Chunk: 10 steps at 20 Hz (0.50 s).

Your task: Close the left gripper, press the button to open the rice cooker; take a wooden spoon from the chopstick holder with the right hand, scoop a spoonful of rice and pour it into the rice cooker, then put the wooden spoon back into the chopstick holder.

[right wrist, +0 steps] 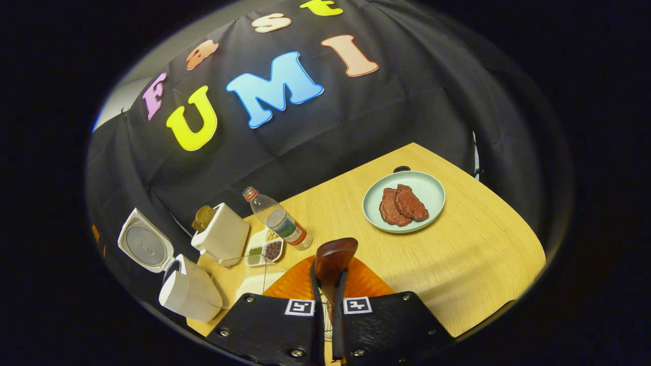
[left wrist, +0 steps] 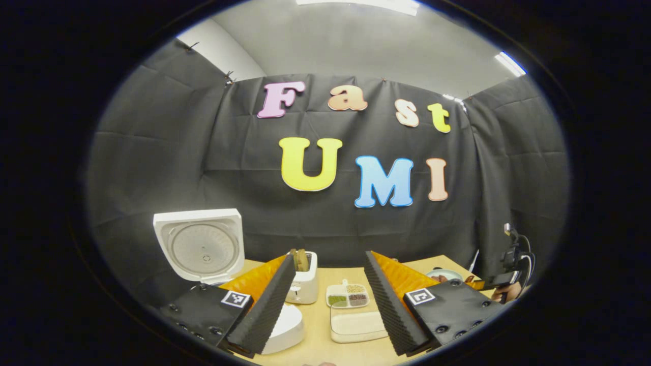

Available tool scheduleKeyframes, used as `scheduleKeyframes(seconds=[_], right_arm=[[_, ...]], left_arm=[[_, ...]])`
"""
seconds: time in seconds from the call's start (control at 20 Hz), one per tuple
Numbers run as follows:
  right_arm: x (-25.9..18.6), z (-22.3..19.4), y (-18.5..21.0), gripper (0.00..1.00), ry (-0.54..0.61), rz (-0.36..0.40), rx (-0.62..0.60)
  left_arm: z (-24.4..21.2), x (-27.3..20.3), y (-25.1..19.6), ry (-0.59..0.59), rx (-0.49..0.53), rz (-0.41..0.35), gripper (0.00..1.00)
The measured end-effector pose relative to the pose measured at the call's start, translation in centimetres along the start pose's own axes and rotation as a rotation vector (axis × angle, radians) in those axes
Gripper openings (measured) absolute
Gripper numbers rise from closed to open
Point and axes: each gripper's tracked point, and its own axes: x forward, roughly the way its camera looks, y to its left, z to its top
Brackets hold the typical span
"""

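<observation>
The white rice cooker [left wrist: 285, 328] stands at the left with its lid [left wrist: 198, 249] raised. My left gripper [left wrist: 329, 264] is open above the table, nothing between its fingers. Behind it is the white chopstick holder [left wrist: 304, 282] with wooden pieces sticking out. My right gripper [right wrist: 328, 277] is shut on the wooden spoon [right wrist: 333, 259], whose brown bowl points away over the table; no rice shows on it. From there the rice cooker [right wrist: 188, 295], its lid [right wrist: 145, 246] and the chopstick holder [right wrist: 224, 236] lie to the left. The right gripper [left wrist: 511, 269], held by a hand, appears far right.
A white rice tray [left wrist: 356, 325] sits in front of a divided dish of grains [left wrist: 347, 296]. A clear bottle [right wrist: 277, 218] lies beside the divided dish [right wrist: 264, 249]. A pale green plate [right wrist: 430, 190] with red meat rests toward the table's far right corner.
</observation>
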Motion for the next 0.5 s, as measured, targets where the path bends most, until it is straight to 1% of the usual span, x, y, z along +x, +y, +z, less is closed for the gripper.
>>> scheduleKeyframes(seconds=[0.05, 0.1, 0.15, 0.3, 0.4, 0.45, 0.5], right_arm=[[0.3, -0.5, 0.3, 0.06, 0.012, -0.001, -0.011], [0.6, -0.8, 0.4, 0.06, 0.022, -0.007, -0.017], [0.7, -1.1, 0.5, 0.06, 0.018, -0.013, -0.033], [0.8, -1.2, 0.4, 0.06, 0.007, -0.026, -0.065], [0.4, -1.2, -0.6, 0.17, 0.008, -0.058, -0.117], [-0.1, -1.1, -1.1, 0.34, -0.003, -0.073, -0.155], [-0.3, -0.8, -2.6, 0.66, -0.017, -0.126, -0.204]], left_arm=[[-0.1, -0.2, 0.1, 0.002, -0.002, 0.005, 0.92], [-0.2, -0.3, 0.0, 0.004, -0.001, 0.006, 0.95], [-0.3, -0.3, -0.1, 0.006, 0.001, 0.006, 0.92], [-0.2, -0.2, -0.5, 0.004, 0.001, -0.002, 0.92], [-0.1, 0.1, -1.0, -0.003, -0.004, -0.016, 0.92], [-0.1, 0.3, -1.3, -0.006, -0.006, -0.026, 0.92], [-0.2, 0.4, -1.5, -0.007, -0.007, -0.031, 0.92]])
